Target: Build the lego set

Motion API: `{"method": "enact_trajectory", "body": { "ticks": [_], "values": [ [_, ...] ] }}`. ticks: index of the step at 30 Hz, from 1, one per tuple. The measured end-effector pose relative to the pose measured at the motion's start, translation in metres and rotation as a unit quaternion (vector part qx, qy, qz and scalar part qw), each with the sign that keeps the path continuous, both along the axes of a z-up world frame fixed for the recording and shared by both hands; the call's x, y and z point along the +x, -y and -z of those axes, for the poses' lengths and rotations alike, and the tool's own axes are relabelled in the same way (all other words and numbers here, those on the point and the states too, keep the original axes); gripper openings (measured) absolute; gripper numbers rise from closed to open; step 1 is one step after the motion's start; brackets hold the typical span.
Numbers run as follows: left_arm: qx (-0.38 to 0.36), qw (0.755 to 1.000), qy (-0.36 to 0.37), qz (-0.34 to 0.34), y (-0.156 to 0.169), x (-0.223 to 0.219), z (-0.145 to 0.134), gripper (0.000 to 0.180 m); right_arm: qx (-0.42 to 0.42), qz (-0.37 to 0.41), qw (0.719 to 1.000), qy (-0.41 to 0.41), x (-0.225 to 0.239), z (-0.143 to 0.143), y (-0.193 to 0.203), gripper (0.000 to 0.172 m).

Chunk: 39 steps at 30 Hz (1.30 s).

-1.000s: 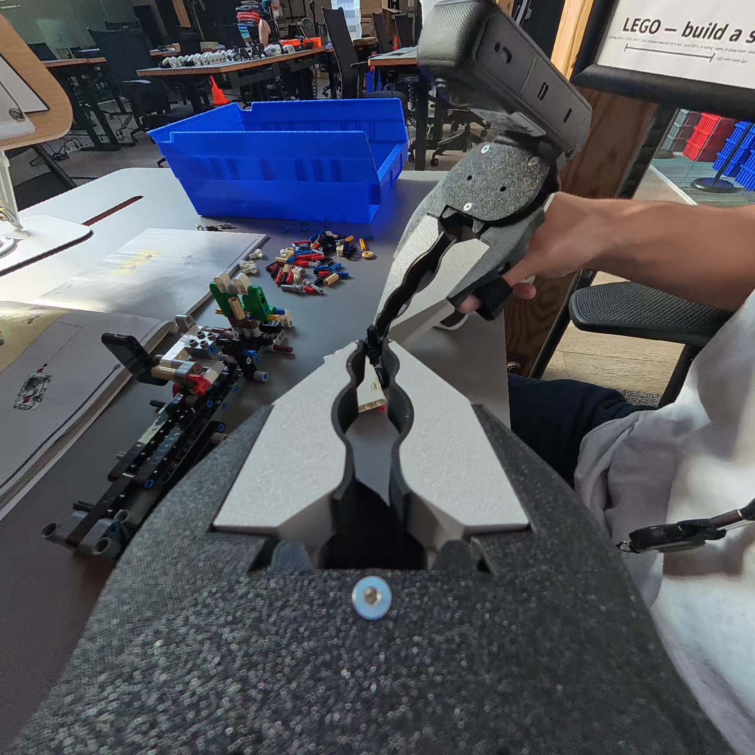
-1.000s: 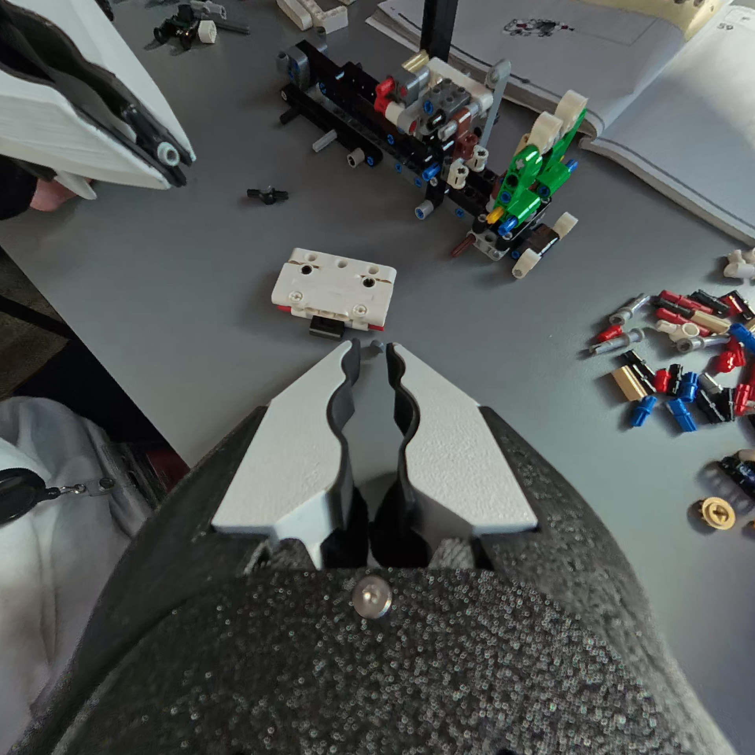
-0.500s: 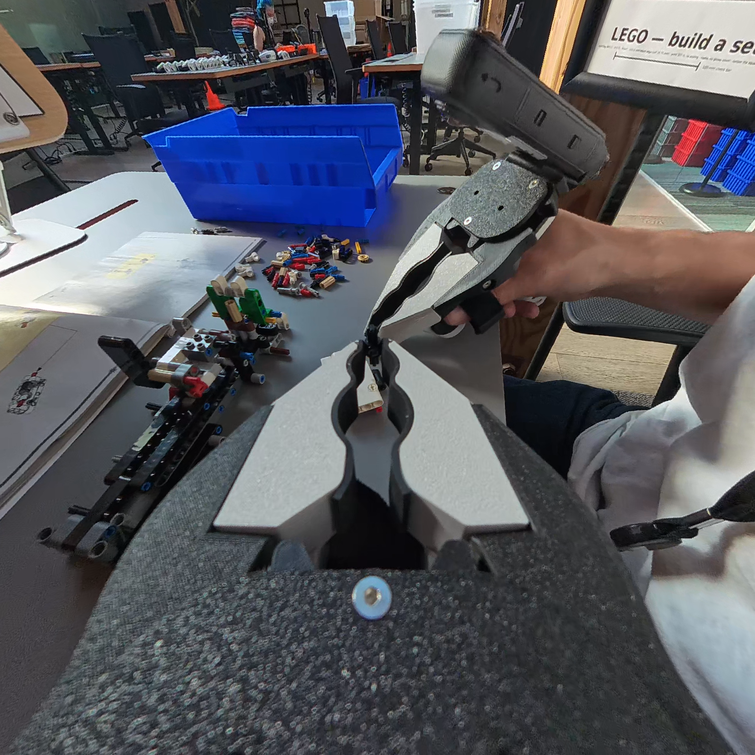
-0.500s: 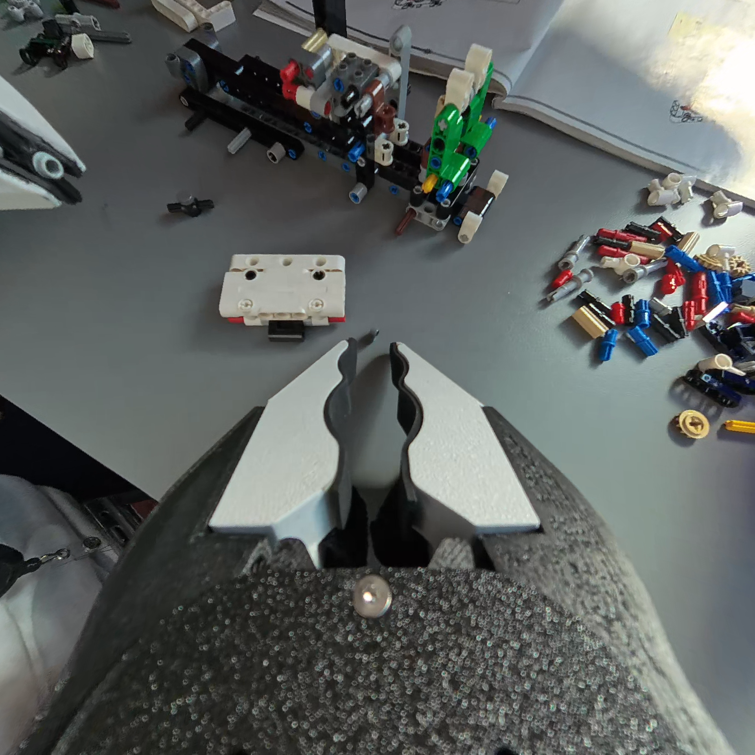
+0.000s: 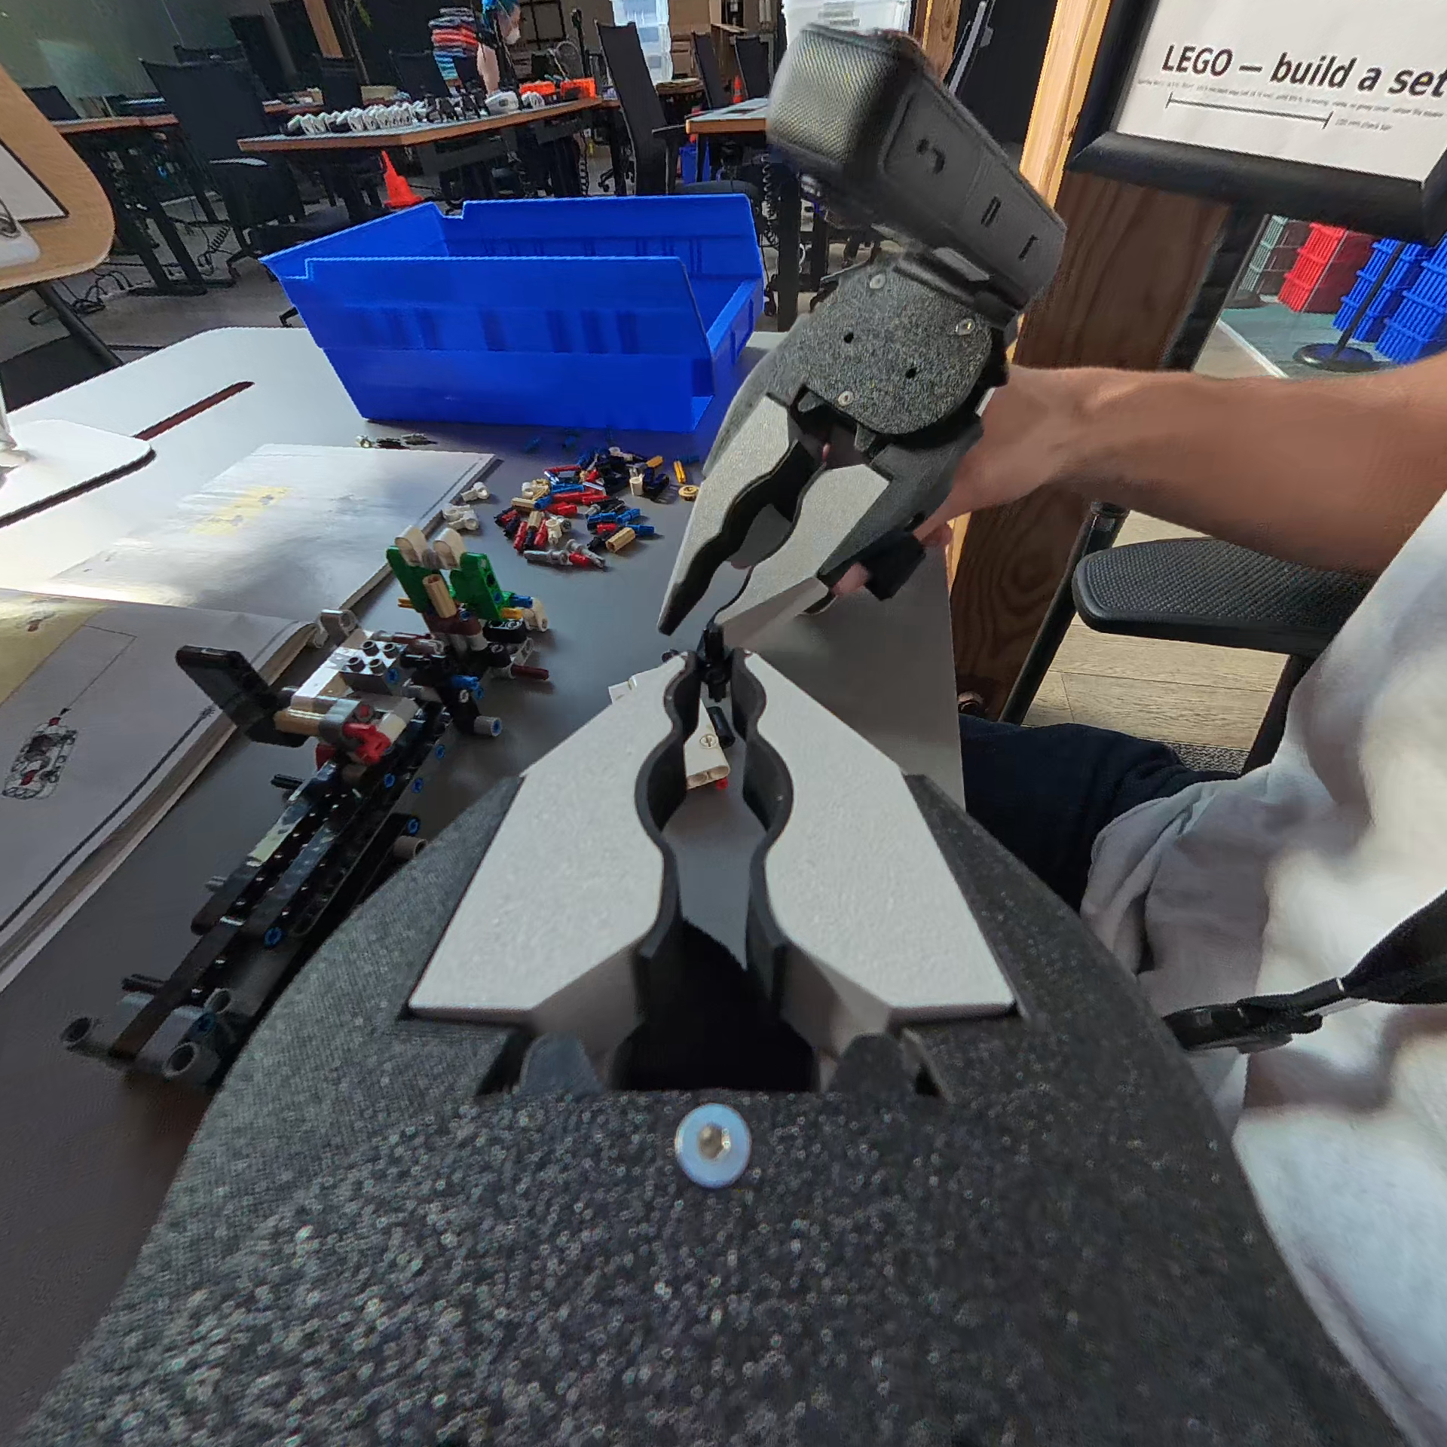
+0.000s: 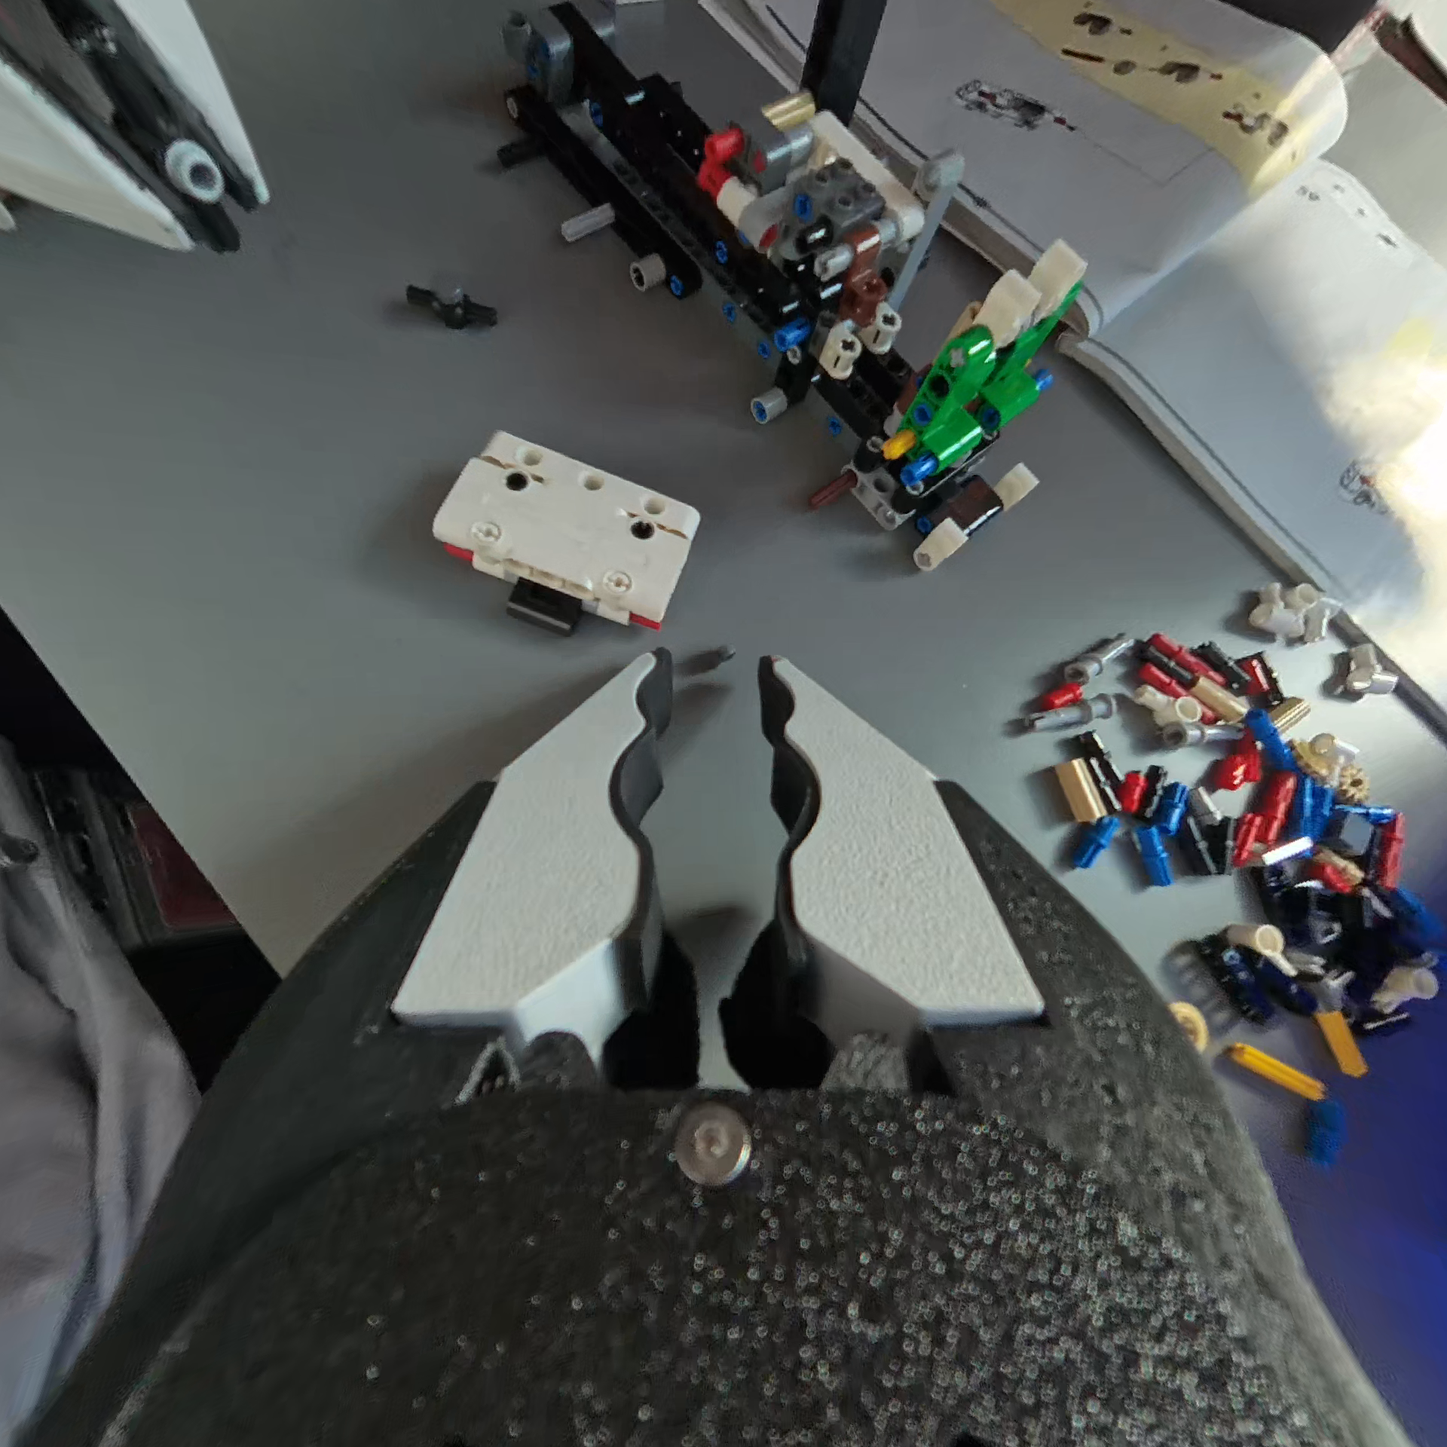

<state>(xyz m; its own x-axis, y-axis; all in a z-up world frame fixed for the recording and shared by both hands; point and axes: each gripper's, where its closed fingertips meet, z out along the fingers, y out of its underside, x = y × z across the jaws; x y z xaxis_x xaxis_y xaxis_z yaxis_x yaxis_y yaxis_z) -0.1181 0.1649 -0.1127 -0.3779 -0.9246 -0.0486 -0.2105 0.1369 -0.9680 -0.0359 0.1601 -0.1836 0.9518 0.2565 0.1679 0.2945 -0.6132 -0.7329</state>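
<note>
My left gripper (image 5: 711, 667) is shut on a small black pin (image 5: 711, 646) that sticks out past its fingertips. It also shows at the top left of the right wrist view (image 6: 196, 188). My right gripper (image 6: 714, 672) is open with nothing between its pads, low over the grey table (image 6: 235, 485). A small dark pin (image 6: 705, 660) lies just ahead of its tips. In the left wrist view it (image 5: 701, 622) hangs just beyond the held pin. A white flat block (image 6: 564, 532) with a black clip lies on the table a little ahead and left of it.
A long black brick model with green parts (image 6: 783, 258) lies ahead, beside an open instruction booklet (image 5: 235, 532). A pile of small loose parts (image 6: 1237, 783) is at the right. A blue bin (image 5: 517, 329) stands at the back. The table edge (image 6: 141, 752) runs near left. Tip to tip, the grippers are about 11 cm apart. About 4 cm separates my right fingertips from the white flat block (image 6: 564, 532).
My right gripper's jaws have opened somewhat wider and it has shifted over the table. My left gripper stays shut on the black pin, almost still.
</note>
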Motion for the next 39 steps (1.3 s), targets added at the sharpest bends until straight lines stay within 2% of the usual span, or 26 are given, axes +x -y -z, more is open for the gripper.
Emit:
{"method": "enact_trajectory", "body": {
  "ticks": [5, 9, 11, 19, 25, 28, 30, 32, 33, 34, 35, 37, 39],
  "values": [
    [0.004, 1.000, -0.002, 0.001, 0.001, 0.000, 0.001, 0.005, -0.043, -0.191, 0.978, 0.071, -0.003, 0.000, 0.012, 0.023],
    [0.009, 1.000, -0.005, -0.002, 0.001, 0.001, 0.003, 0.005, -0.077, -0.260, 0.954, 0.125, 0.000, -0.005, 0.005, 0.017],
    [0.010, 1.000, -0.004, -0.003, 0.000, 0.001, 0.002, 0.004, -0.106, -0.287, 0.945, 0.120, -0.003, -0.004, 0.004, 0.014],
    [0.012, 1.000, -0.002, -0.002, 0.001, 0.000, 0.002, 0.005, -0.153, -0.312, 0.928, 0.132, -0.001, 0.003, -0.004, 0.014],
    [0.022, 1.000, -0.003, 0.001, 0.003, 0.000, 0.004, 0.004, -0.168, -0.324, 0.922, 0.133, -0.002, 0.006, -0.002, 0.006],
    [0.018, 1.000, -0.002, 0.000, 0.002, 0.000, 0.003, 0.005, -0.166, -0.320, 0.924, 0.128, -0.002, 0.006, -0.002, 0.005],
    [0.011, 1.000, 0.002, -0.006, 0.000, 0.000, 0.001, 0.005, -0.137, -0.305, 0.934, 0.125, -0.002, 0.000, -0.008, 0.005],
    [-0.007, 1.000, 0.022, -0.021, -0.007, 0.001, -0.007, 0.004, -0.071, -0.267, 0.959, 0.065, -0.011, -0.022, -0.020, 0.006],
    [-0.022, 0.999, 0.039, -0.030, -0.012, 0.000, -0.014, 0.005, -0.020, -0.241, 0.970, 0.007, -0.021, -0.040, -0.028, 0.006],
    [-0.039, 0.997, 0.061, -0.036, -0.016, -0.001, -0.022, 0.005, 0.035, -0.215, 0.973, -0.077, -0.034, -0.062, -0.035, 0.006],
    [-0.056, 0.994, 0.085, -0.041, -0.020, -0.003, -0.031, 0.005, 0.091, -0.179, 0.963, -0.177, -0.044, -0.086, -0.041, 0.006],
    [-0.082, 0.987, 0.127, -0.063, -0.031, -0.007, -0.046, 0.005, 0.162, -0.120, 0.905, -0.375, -0.060, -0.122, -0.047, 0.006],
    [-0.083, 0.979, 0.162, -0.088, -0.038, -0.011, -0.059, 0.005, 0.196, -0.080, 0.842, -0.496, -0.073, -0.136, -0.048, 0.005]
  ]
}}
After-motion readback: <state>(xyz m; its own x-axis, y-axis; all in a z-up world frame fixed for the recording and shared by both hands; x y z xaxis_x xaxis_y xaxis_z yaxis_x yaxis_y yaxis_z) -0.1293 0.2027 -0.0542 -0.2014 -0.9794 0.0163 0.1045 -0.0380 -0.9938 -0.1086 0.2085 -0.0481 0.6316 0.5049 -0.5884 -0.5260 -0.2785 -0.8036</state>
